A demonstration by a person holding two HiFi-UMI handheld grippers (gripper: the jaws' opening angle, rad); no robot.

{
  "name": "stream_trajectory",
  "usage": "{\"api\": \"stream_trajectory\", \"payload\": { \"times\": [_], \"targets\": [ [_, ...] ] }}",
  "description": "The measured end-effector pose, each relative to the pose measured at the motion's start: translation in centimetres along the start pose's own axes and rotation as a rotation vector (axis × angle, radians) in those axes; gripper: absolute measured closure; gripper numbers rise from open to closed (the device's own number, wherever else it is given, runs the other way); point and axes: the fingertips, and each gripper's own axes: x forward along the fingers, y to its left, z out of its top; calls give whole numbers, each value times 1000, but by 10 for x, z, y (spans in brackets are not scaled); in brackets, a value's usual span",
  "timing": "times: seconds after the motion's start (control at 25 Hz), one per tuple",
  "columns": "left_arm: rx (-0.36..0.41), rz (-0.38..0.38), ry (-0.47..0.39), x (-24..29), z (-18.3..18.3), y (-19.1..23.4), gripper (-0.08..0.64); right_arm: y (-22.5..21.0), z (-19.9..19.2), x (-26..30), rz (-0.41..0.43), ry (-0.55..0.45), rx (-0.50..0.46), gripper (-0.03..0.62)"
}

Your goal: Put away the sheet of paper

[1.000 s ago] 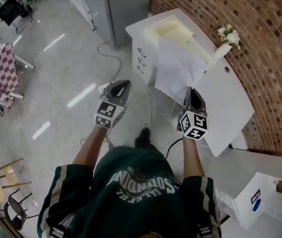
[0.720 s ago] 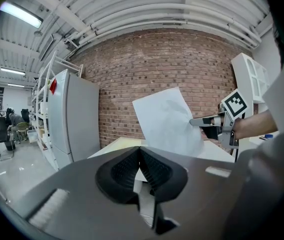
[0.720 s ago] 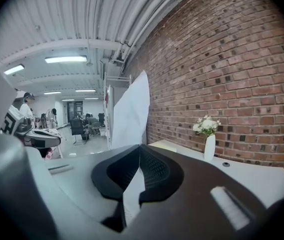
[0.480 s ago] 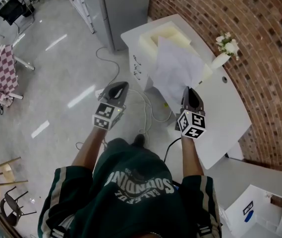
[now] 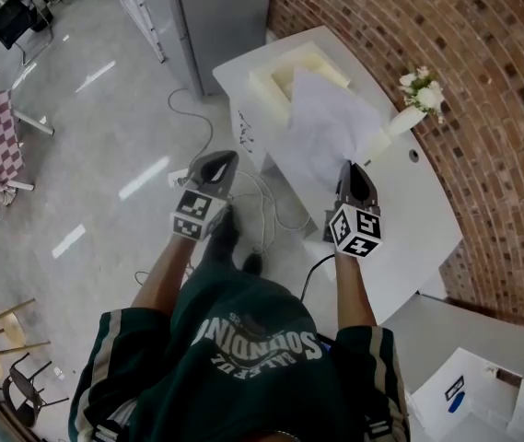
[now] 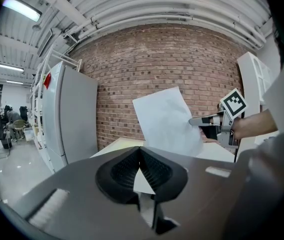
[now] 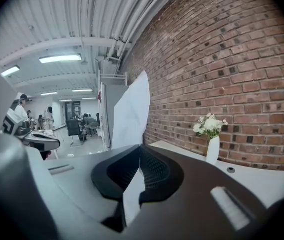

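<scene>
Item: thin white sheet of paper (image 5: 321, 136), one pc., pinched at its near edge in the right claw (image 5: 352, 175). That claw is closed tight on the sheet, w/ the paper running up between the jaws in the right gripper view. The sheet stands up and fans out over the long white worktop (image 5: 418, 210), its far part above the pale cream foam tray (image 5: 285, 72). Left claw (image 5: 214, 166): jaws together at the tips, nothing in them, out over the grey floor and well apart from the sheet. Also on the worktop: slim white vase w/ white flowers (image 5: 407, 113), near the red brick wall (image 5: 483, 81), just beside the sheet's far corner. Step, as we judge it: carrying the sheet to where it gets stowed, prob. the tray. To do it well we'd hold the pinch firm, since one edge alone carries the sheet and it will flop. We'd bring it in low and flat, lead w/ the free edge, and steer clear of the vase. The left claw could steady the loose corner. We'd let go only once the sheet rests flat.
</scene>
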Motion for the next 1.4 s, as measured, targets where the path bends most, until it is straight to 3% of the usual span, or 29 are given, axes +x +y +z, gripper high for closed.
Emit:
{"api": "stream_trajectory", "payload": {
  "times": [0.44,0.8,1.12,1.4],
  "targets": [
    [7,-109,-3,98,21,67,549,-14,37,89,-100,-3,-6,591],
    [18,-205,-3,148,33,116,549,-11,54,140,-192,-9,7,591],
    [22,-268,10,171,28,135,549,-18,46,155,-268,-7,83,591],
    [26,-305,22,185,22,134,549,-28,35,160,-307,9,91,591]
  ]
}}
